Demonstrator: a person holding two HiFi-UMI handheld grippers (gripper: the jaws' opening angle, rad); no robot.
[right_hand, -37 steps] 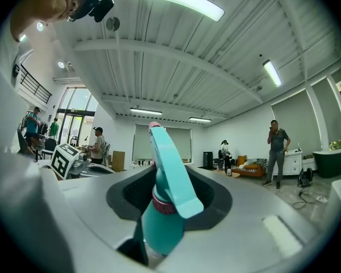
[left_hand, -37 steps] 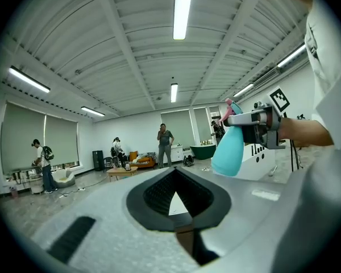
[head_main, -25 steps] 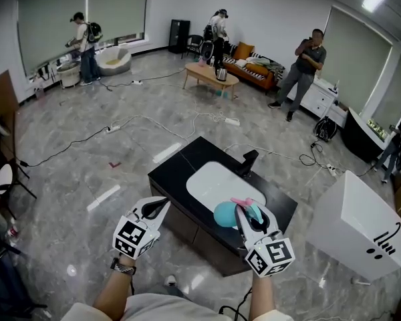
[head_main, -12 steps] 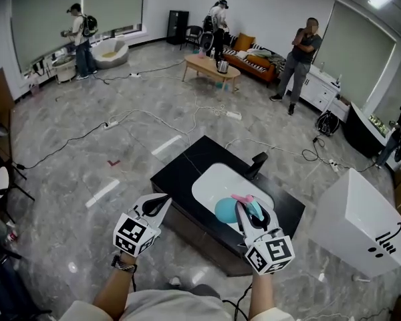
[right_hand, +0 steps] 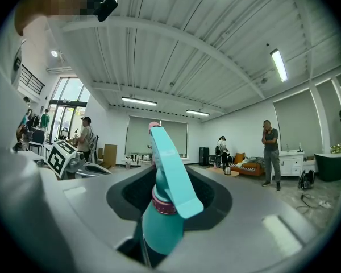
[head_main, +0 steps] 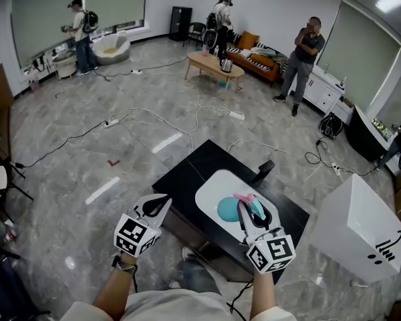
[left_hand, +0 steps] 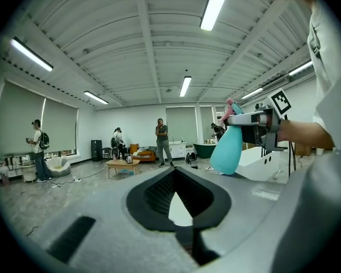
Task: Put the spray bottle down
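Teal is the colour to look for: the spray bottle [head_main: 227, 210] is in your right gripper [head_main: 251, 208], not on any surface. In the right gripper view the two jaws are closed on the bottle just under its pink collar. The trigger head sticks up and forward past the jaws, and the pink nozzle is at the very top. The left gripper view catches the bottle from the side, with the round body hanging down below the grip, roughly upright and clear of anything beneath it.

From your head view the bottle shows against the white basin of the sink [head_main: 210, 187]. That basin is set into a black cabinet [head_main: 184, 172], with a black tap [head_main: 264, 172] at its far edge. Whether the bottle is directly over the basin or short of it, you cannot tell from that view alone.

Your left gripper [head_main: 159, 202] is out to the left of the cabinet's near corner, well apart from the bottle. Its jaw tips meet and nothing is between them.

A large white box [head_main: 357, 226] stands on the floor to the right of the cabinet. Cables [head_main: 147, 119] trail across the grey floor. Farther off are a low wooden table [head_main: 212, 69] and several people [head_main: 306, 59] standing.
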